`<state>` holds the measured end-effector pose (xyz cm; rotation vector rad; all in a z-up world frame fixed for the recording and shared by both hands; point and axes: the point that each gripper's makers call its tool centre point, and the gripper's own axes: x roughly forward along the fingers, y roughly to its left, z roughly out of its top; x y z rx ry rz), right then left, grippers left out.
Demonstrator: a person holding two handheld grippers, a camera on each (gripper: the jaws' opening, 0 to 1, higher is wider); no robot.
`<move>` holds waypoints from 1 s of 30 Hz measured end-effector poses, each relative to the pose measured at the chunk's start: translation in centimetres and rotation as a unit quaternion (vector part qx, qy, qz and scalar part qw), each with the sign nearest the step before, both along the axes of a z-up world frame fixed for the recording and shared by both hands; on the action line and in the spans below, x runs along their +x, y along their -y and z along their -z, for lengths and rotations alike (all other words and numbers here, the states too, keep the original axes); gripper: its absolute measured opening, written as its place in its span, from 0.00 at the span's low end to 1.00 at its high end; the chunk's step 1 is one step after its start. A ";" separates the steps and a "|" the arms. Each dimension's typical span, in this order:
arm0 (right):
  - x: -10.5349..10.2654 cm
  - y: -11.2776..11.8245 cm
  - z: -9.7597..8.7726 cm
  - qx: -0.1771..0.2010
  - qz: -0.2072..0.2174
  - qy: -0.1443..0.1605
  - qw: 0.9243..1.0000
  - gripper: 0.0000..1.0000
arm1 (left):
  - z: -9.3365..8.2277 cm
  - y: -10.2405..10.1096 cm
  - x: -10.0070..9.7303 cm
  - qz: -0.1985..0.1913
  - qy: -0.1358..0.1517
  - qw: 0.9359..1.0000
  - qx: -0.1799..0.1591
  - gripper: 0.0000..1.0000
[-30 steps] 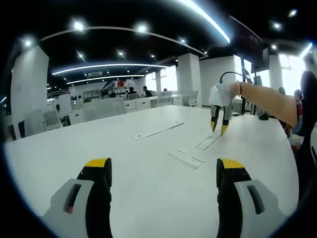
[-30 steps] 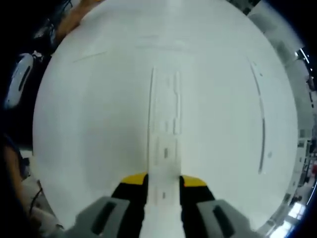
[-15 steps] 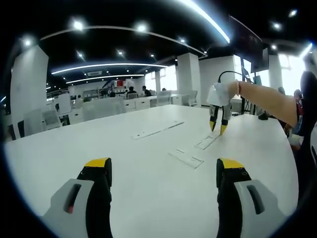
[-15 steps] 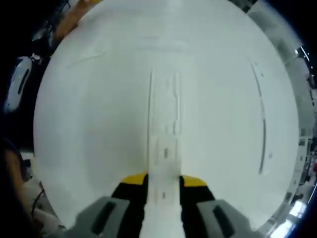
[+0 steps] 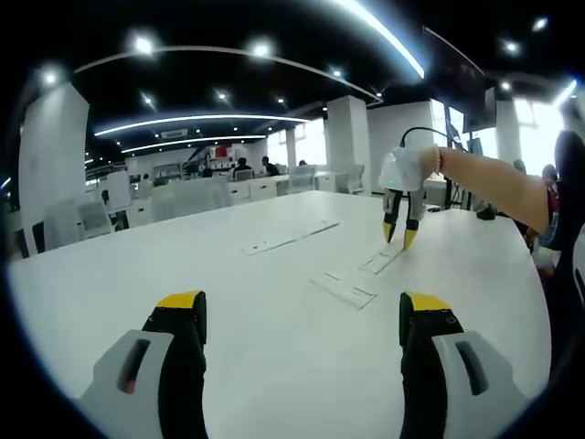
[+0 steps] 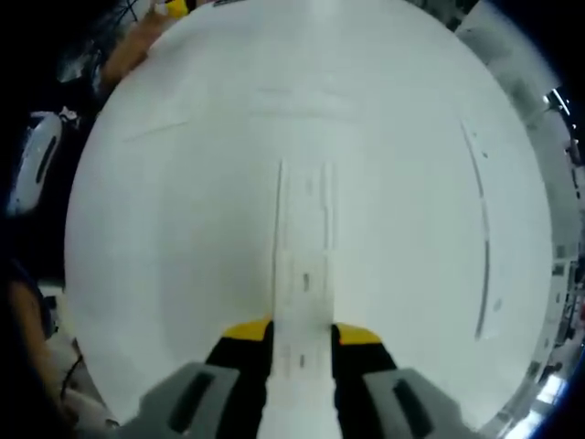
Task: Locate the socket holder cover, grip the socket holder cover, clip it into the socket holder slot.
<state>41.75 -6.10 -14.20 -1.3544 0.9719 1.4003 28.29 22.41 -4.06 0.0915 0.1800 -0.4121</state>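
Observation:
In the right gripper view a long white socket holder cover [image 6: 303, 274] runs from between my right gripper's [image 6: 302, 334] yellow-tipped jaws out over the white table [image 6: 183, 238]. The jaws press on both of its sides, so the gripper is shut on it. Seen from the left gripper view, that right gripper [image 5: 398, 236] hangs from a person's hand and points down. Its tips rest at the far end of a short white strip [image 5: 380, 262] lying on the table. My left gripper [image 5: 303, 306] hovers low over the table's near part, open and holding nothing.
A second short white piece [image 5: 344, 292] lies just nearer than the strip, and a long white rail [image 5: 291, 239] lies farther back. The same long rail [image 6: 483, 247] shows on the right. The person's forearm [image 5: 494, 187] reaches in from the right. Chairs and desks stand behind the table.
The right gripper has leaned and shifted slightly left at the strip's end, and its view has slid a little along the cover. The left gripper has stayed still.

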 end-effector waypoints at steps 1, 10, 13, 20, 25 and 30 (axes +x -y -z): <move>0.0 0.0 0.0 0.001 0.000 0.000 1.000 0.27 | 0.0 0.0 0.0 0.000 0.000 1.000 0.000 0.86; -0.4 -0.4 0.3 0.003 0.005 0.000 1.000 0.27 | 0.1 -0.1 0.1 0.000 -0.001 1.000 0.001 0.86; -0.5 -0.4 0.3 0.006 0.012 0.001 1.000 0.27 | 0.1 0.1 0.1 0.001 -0.001 1.000 0.001 0.86; -0.4 -0.6 0.4 0.010 0.023 0.008 1.000 0.32 | 0.2 0.2 0.1 0.002 -0.001 1.000 0.001 0.86; -0.6 -0.7 0.3 0.015 0.029 0.011 0.999 0.35 | 0.4 0.2 0.1 0.003 -0.003 1.000 0.001 0.86; -0.3 -0.7 -0.7 0.019 0.030 0.028 0.999 0.36 | 0.4 0.3 0.1 0.003 -0.003 1.000 0.000 0.86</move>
